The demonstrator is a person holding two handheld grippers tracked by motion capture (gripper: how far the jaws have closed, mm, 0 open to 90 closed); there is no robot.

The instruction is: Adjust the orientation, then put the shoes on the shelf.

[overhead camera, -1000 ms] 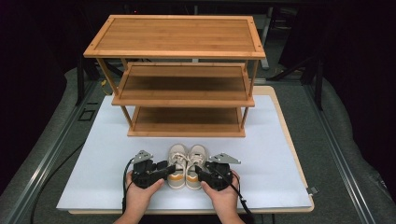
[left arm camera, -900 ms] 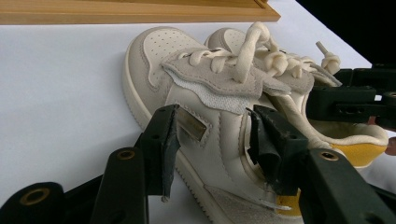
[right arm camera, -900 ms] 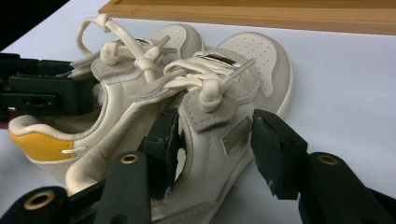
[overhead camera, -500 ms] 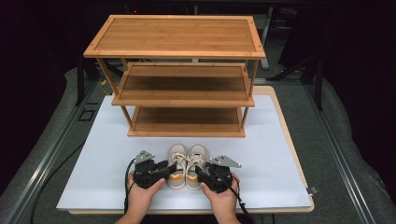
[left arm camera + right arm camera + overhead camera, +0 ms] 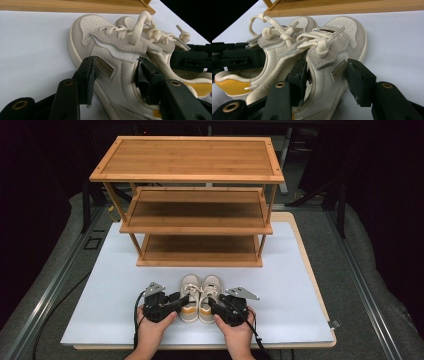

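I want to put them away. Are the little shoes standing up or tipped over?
Standing up. Both shoes sit side by side, soles flat on the white table, laces on top, toes toward the wooden rack.

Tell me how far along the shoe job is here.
Early. Nothing is shelved: the rack has bare shelves. In hand: the left gripper straddles the left shoe and the right gripper straddles the right shoe, both shoes standing on the mat. Left: probably lifting them onto a shelf.
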